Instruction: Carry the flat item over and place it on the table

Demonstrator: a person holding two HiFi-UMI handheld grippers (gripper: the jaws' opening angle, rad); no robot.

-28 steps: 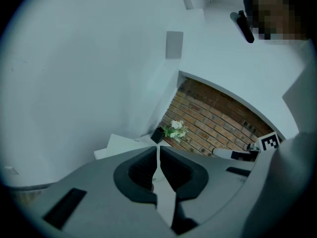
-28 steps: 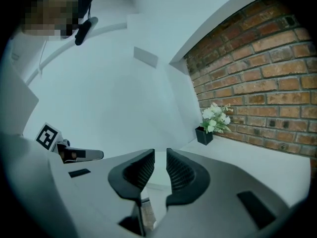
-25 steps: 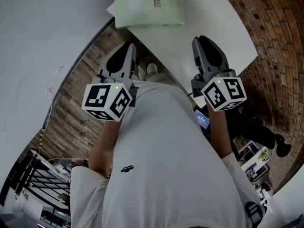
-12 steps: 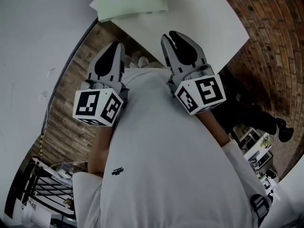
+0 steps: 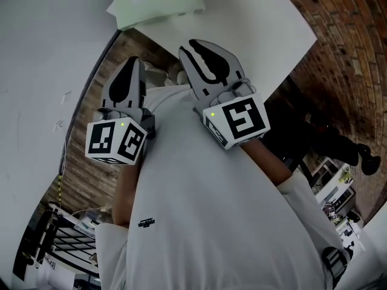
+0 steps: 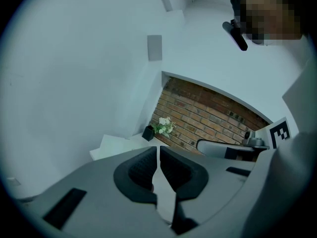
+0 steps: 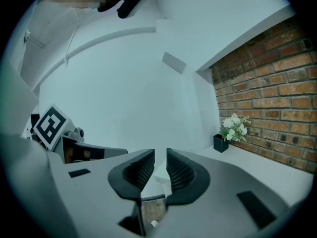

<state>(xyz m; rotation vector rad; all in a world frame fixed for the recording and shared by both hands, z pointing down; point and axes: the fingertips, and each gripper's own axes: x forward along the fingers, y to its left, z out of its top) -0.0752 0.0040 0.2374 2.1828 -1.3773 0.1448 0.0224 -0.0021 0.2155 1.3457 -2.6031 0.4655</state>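
The flat item (image 5: pixel 157 2) is a pale green sheet-like pack lying on the near corner of the white table (image 5: pixel 260 23), at the top of the head view. Both grippers hang in front of the person's chest, short of the table. My left gripper (image 5: pixel 132 64) is shut with nothing in it. My right gripper (image 5: pixel 195 46), close beside it, is also shut and empty, and points toward the table edge. In the left gripper view the jaws (image 6: pixel 158 155) meet, and the flat item (image 6: pixel 116 145) shows pale just beyond them. In the right gripper view the jaws (image 7: pixel 160 157) hold nothing.
A small black pot of white flowers (image 6: pixel 161 128) stands at the table's far end by the brick wall (image 7: pixel 267 83). Wooden floor (image 5: pixel 91 162) lies below, and the person's white shoes (image 5: pixel 175 74) are near the table edge. Wire racks and clutter (image 5: pixel 54 246) fill the lower left.
Both grippers have drifted left and up in the head view, the right one farther while rolling its marker cube toward the camera. The table and flat item have shifted left in the frame.
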